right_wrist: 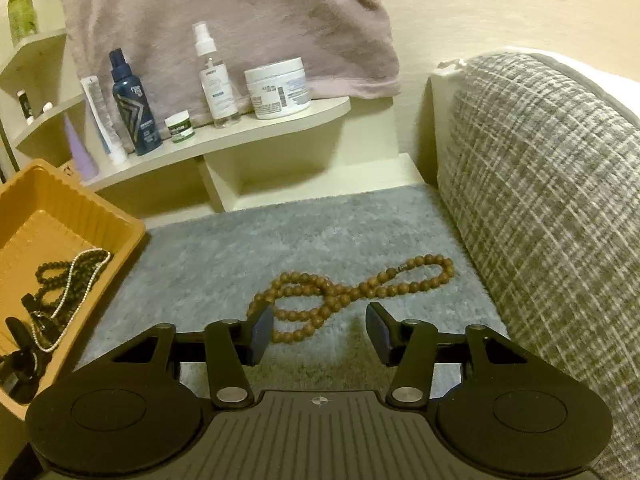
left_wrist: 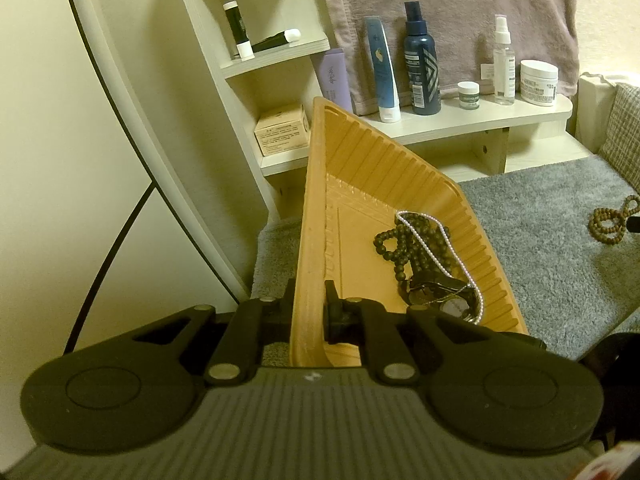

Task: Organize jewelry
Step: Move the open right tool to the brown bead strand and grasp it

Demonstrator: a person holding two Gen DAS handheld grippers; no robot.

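An orange ribbed tray [left_wrist: 360,152] sits tilted on the grey mat, and my left gripper [left_wrist: 310,300] is shut on its near left wall. Inside lie a dark bead necklace [left_wrist: 390,240], a pearl string [left_wrist: 432,248] and a dark watch [left_wrist: 440,300]. A brown bead necklace [right_wrist: 352,288] lies looped on the mat, right of the tray [right_wrist: 60,188]. My right gripper [right_wrist: 320,328] hovers open just in front of it; the beads show between and beyond its fingers, untouched. The same brown necklace [left_wrist: 612,220] appears at the far right of the left wrist view.
A cream shelf [right_wrist: 248,128] behind the mat carries a blue bottle [right_wrist: 134,108], a spray bottle [right_wrist: 214,80], a white jar [right_wrist: 278,88] and tubes, under a hanging pink towel [right_wrist: 240,20]. A checked cushion [right_wrist: 540,200] borders the mat [right_wrist: 240,240] on the right.
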